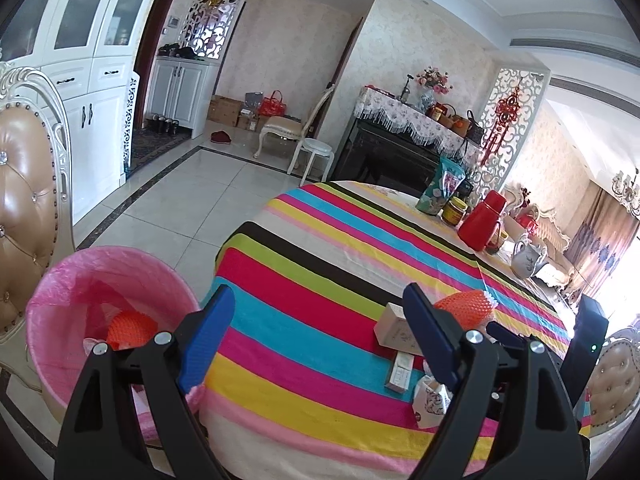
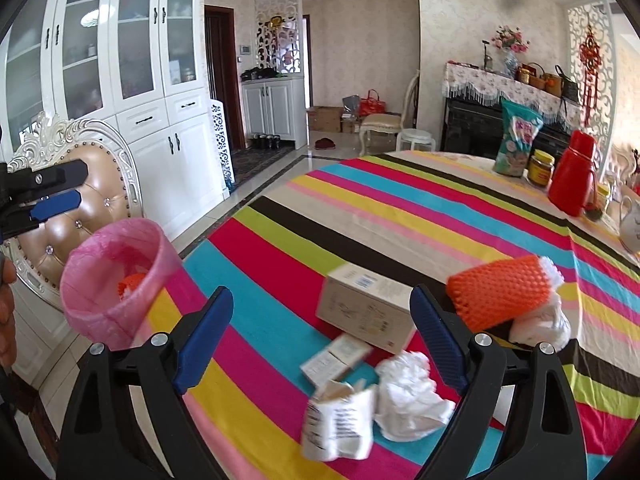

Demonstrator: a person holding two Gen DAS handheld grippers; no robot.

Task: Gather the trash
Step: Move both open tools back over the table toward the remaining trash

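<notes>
While both grippers, left gripper [image 1: 316,334] and right gripper [image 2: 322,336], are hanging wide open and empty, trash is lying on the striped table [image 2: 400,208]: the orange foam net [image 2: 498,296] is perching on crumpled paper [image 2: 544,322] and could be rolling off if nudged, far from the pink-lined bin [image 2: 116,280].

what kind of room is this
Most likely a home dining room opening onto a hallway: a round table under a striped tablecloth, an ornate padded dining chair and a tall white glass-door cabinet. A pink-lined trash bin stands beside the table.
</notes>
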